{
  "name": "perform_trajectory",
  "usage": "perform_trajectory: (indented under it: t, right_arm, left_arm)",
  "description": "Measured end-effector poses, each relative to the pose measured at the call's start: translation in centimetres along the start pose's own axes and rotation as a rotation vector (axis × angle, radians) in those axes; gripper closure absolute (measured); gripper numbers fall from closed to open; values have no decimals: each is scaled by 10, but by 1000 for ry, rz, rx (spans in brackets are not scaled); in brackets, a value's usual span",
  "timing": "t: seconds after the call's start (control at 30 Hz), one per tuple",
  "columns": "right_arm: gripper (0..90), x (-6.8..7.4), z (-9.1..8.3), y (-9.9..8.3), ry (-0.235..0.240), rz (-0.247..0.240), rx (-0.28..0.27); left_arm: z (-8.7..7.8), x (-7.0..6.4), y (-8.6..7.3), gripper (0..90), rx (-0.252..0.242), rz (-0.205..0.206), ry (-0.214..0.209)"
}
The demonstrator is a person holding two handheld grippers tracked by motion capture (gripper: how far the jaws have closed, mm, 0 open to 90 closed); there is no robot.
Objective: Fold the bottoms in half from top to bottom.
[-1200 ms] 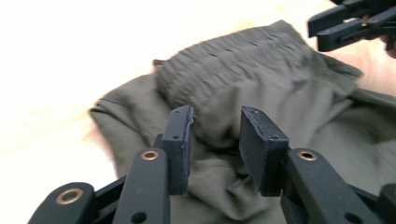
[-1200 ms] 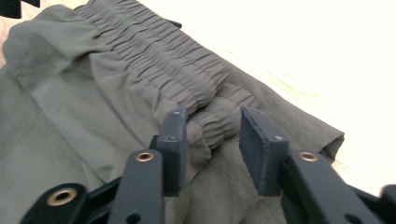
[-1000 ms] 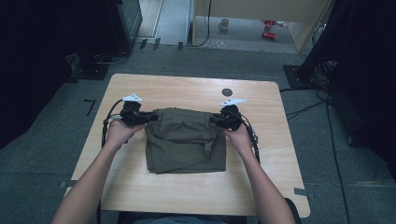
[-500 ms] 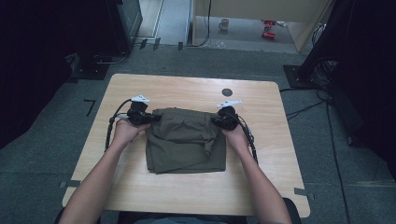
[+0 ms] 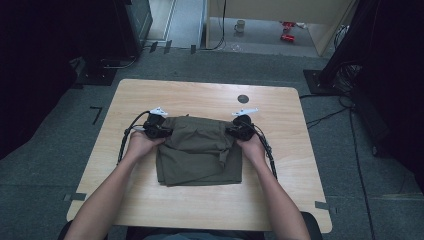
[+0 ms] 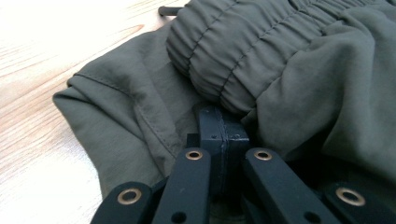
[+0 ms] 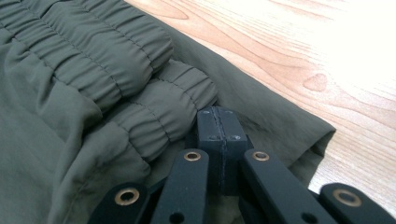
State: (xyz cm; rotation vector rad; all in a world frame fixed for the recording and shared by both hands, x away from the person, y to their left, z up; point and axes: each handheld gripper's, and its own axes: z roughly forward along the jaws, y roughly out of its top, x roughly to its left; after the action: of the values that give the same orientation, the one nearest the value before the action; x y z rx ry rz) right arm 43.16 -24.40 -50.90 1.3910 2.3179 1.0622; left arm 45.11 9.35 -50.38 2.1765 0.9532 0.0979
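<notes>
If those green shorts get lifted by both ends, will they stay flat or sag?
Probably sag: the olive shorts are thin, wrinkled, folded fabric. Likely light. The elastic waistband bunches softly, so the folded layers may slide apart. Left gripper and right gripper look closed at the edges.

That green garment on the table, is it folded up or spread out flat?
Folded. The green garment lies as a compact rectangle on the table, and its gathered waistband sits doubled in stacked layers.

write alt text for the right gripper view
The right hand-held gripper, jaws pressed together, sits at the gathered elastic waistband of an olive-green garment. The cloth lies folded in layers on a light wooden table.
</notes>
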Motion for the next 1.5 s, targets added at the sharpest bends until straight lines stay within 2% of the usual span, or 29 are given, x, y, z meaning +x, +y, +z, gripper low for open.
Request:
perform_trajectory:
  t: [0.07,0.13,0.2,0.33,0.47,0.57,0.77,0.87,0.93,1.0,1.07,1.13,1.3,1.5]
  right_arm:
    - [900,1,2,0,5,13,-15]
    - [900,-1,4,-1,26,54,-29]
    - [900,-2,6,-1,46,74,-37]
    - [898,-1,5,0,39,74,-31]
    - [796,-2,1,2,55,88,-60]
    - [730,-3,-6,3,78,98,-78]
    - [689,2,-16,6,127,84,-100]
    - [678,8,-21,8,126,45,-100]
    - [705,12,-22,8,109,13,-89]
    - [805,16,-22,7,77,-15,-67]
    - [888,18,-18,3,53,-30,-57]
    - [900,20,-12,1,32,-35,-17]
    - [900,15,-5,-3,24,-18,21]
    - [900,13,-2,-4,40,-21,21]
  left_arm:
    - [0,0,0,900,-1,-5,-2]
    - [0,-1,-1,900,0,-3,0]
    - [1,-2,-1,900,2,4,5]
    - [1,-4,-1,900,-1,1,7]
    - [-3,-4,0,892,-20,-9,0]
    - [-8,-6,2,829,-46,-3,1]
    - [-19,-13,6,750,-82,23,-1]
    - [-24,-17,7,711,-94,38,-4]
    - [-25,-18,6,710,-94,46,-8]
    - [-23,-18,5,742,-70,49,-8]
    - [-20,-16,3,811,-38,46,-2]
    - [-17,-14,1,855,-9,47,0]
    - [-11,-9,-4,900,28,45,5]
    - [-5,-9,-5,900,43,50,12]
